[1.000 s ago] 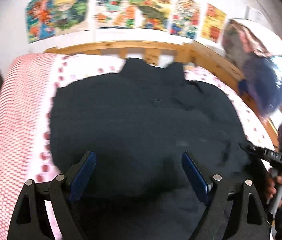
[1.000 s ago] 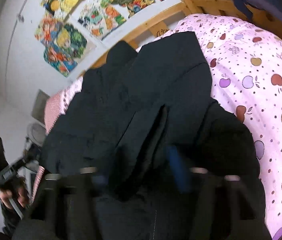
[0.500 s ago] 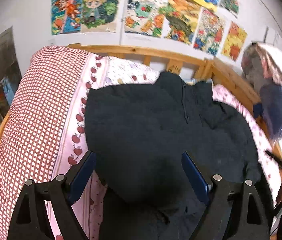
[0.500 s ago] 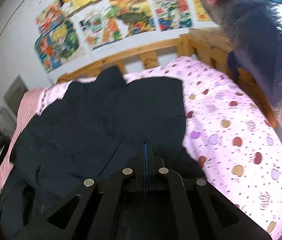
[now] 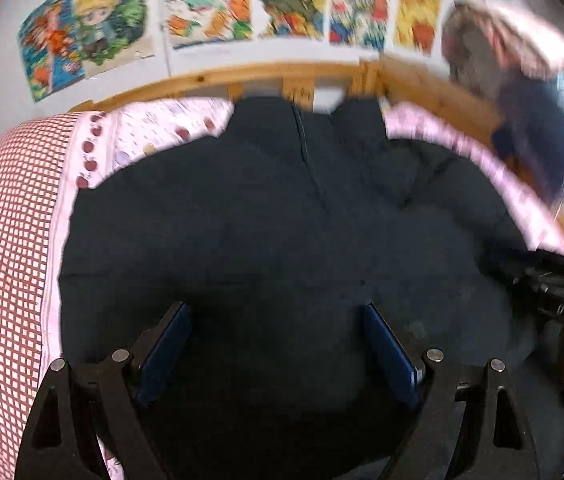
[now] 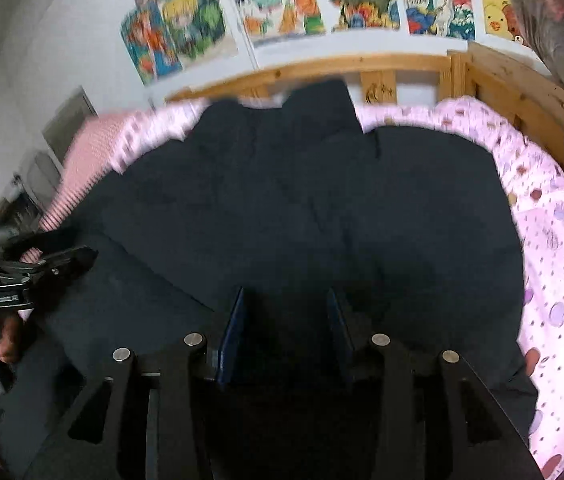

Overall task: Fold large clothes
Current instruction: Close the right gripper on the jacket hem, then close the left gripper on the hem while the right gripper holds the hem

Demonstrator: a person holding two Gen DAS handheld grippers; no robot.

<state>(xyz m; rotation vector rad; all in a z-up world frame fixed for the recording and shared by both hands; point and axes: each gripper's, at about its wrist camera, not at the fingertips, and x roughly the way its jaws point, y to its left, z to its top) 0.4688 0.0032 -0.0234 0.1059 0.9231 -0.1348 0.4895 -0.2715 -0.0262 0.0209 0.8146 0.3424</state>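
Two grippers hovered over the dark jacket [image 5: 282,232], which lay spread across the bed's pink fruit-print sheet [image 6: 562,280], its collar toward the wooden headboard [image 5: 201,80]. We saw the left gripper [image 5: 277,344] with jaws spread wide and nothing between them; the right gripper [image 6: 286,336] also stood parted and empty. On the right gripper's body, seen from the left camera, we read only "DA8", and even that was blurred. Colourful cartoon posters [image 6: 282,0] lined the white wall, their lettering too smeared to read. A red-checked cover [image 5: 9,240] edged the bed's left side.
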